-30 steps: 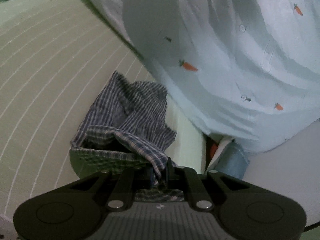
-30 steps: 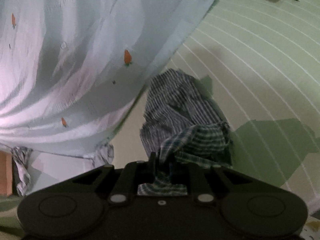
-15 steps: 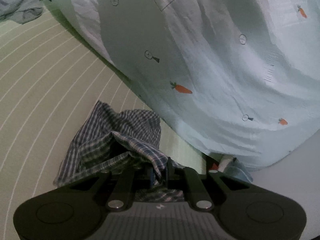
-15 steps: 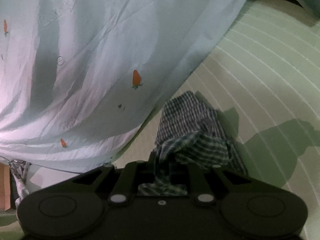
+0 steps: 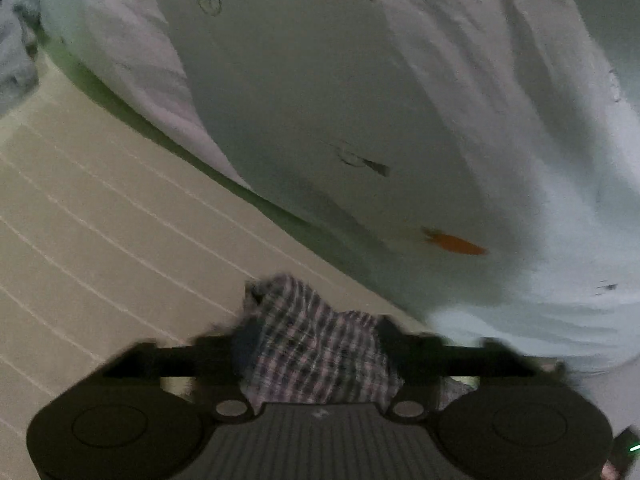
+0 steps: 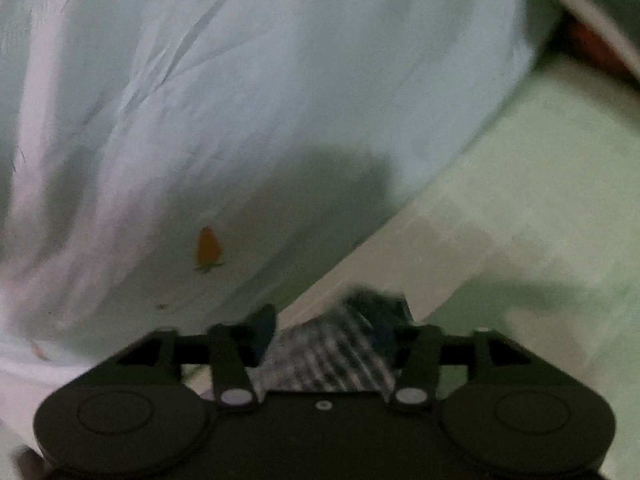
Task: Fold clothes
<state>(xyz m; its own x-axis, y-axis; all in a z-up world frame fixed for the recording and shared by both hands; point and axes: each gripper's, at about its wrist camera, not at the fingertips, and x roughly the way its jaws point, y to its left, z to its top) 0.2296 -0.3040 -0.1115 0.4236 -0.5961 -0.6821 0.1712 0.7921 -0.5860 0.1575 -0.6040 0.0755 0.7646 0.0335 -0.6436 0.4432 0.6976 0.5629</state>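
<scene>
Crowding the upper part of both wrist views, a pale blue sheet (image 5: 460,128) printed with small orange carrots bulges over the striped green bedcover (image 5: 100,240), and its lower edge runs on a slant just beyond the plaid garment (image 5: 316,344). In the right wrist view the same sheet (image 6: 240,100) fills the left and centre, with bare bedcover (image 6: 540,220) to the right and a dark shadow lying across it. A crumpled grey cloth (image 5: 16,60) sits at the far left edge of the left view, well apart from the garment. In the top right corner of the right view something red and white (image 6: 592,36) shows, too blurred to name.

The plaid garment lies bunched on the bedcover, close under both grippers. In the left view its heap rises between the fingers and its peak points up and left toward the sheet's edge; no clear long axis shows, as the cloth is crumpled and blurred. The left gripper (image 5: 316,340) has its jaws opening, standing wide, with the plaid cloth between them but loose. The right gripper (image 6: 332,332) is likewise opening, fairly wide, the garment (image 6: 332,356) between its fingers, unpinched.
</scene>
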